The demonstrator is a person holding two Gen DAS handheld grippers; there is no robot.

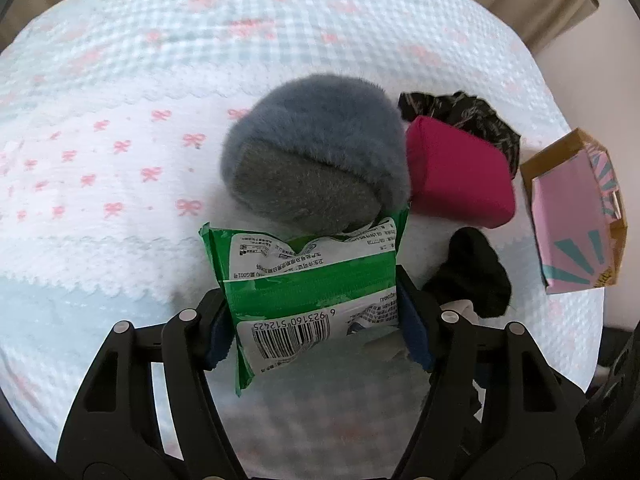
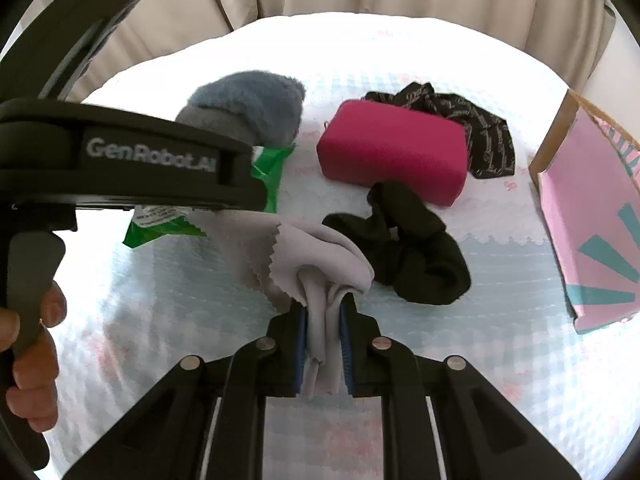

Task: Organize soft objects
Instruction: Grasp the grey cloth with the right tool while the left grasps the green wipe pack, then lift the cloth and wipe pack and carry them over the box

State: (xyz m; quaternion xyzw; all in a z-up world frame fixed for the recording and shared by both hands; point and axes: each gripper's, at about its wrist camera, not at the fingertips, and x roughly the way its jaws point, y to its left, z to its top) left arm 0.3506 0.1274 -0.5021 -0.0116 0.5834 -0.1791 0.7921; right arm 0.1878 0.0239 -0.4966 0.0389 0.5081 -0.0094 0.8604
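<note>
- The left gripper [image 1: 314,316] has its fingers [image 1: 416,336] clamped on a green tissue pack [image 1: 308,280], which touches the grey-blue fluffy hat [image 1: 316,148] beyond it.
- The right gripper [image 2: 324,344] pinches a light grey cloth [image 2: 316,276] between its blue pads.
- On the bed [image 2: 500,360], a black scrunchie [image 2: 408,248] lies just past the cloth, with a magenta pouch [image 2: 392,148] and a dark patterned fabric [image 2: 480,128] behind.
- A pink box [image 2: 592,220] stands to the right.

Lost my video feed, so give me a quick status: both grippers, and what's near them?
Left gripper shut on green tissue pack. Right gripper shut on grey cloth. Black scrunchie just beside cloth.
</note>
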